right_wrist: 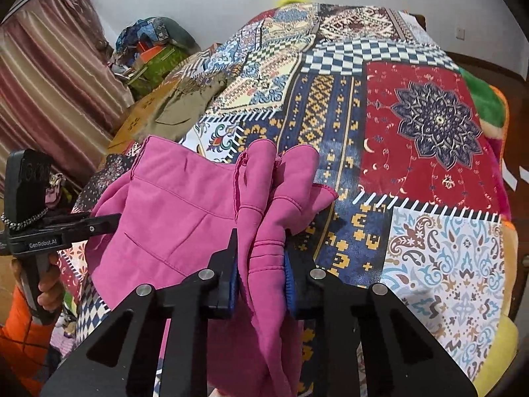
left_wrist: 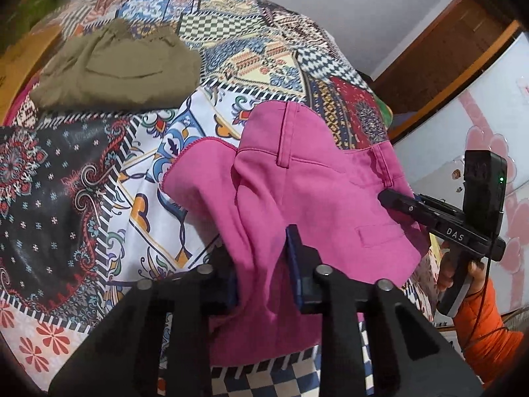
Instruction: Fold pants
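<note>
The pink pants [left_wrist: 297, 192] hang bunched between both grippers over the near edge of the patterned bedspread [left_wrist: 99, 182]. The left gripper [left_wrist: 264, 264] has its fingers clamped on a gathered fold of pink cloth; the right gripper [right_wrist: 261, 264] likewise pinches a wad of the hem ends. Far left on the spread lie folded olive pants [left_wrist: 115, 66], well apart. To the right, the red and paisley patches [right_wrist: 429, 165] lie bare up to the spread's far edge

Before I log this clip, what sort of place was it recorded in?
Most likely a home bedroom: the pink pants lie on a bed under a patchwork bedspread, striped curtains hang at one side, and folded olive pants wait farther back.
</note>
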Tool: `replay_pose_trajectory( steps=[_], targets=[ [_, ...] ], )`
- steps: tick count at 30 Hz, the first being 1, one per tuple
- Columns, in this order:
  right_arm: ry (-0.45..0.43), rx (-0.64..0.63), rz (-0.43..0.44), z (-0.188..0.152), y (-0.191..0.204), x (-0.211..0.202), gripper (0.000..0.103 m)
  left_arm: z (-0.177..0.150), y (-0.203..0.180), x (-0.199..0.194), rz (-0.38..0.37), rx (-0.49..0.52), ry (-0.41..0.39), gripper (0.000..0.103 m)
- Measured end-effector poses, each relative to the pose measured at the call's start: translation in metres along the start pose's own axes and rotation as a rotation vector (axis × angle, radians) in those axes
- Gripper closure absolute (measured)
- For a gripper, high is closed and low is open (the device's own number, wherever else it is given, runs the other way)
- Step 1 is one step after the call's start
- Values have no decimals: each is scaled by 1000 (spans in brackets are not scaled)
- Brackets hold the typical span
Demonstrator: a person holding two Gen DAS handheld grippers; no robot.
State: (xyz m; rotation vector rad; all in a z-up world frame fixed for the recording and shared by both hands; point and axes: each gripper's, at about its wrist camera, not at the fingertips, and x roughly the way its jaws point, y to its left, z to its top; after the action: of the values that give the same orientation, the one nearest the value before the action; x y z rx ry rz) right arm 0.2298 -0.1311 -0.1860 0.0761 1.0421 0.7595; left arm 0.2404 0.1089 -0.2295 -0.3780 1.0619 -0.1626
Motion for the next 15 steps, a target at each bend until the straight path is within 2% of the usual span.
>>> replay_pose_trajectory(
  steps=[6, 15],
  targets=[
    [-41, -17, 1, 3, 14, -20, 86, 3, -7, -23, -19, 13, -50, 85],
    [-133, -105, -4, 26, 59, -47, 87, 12, -15, -69, 15, 51, -153, 86]
  ],
)
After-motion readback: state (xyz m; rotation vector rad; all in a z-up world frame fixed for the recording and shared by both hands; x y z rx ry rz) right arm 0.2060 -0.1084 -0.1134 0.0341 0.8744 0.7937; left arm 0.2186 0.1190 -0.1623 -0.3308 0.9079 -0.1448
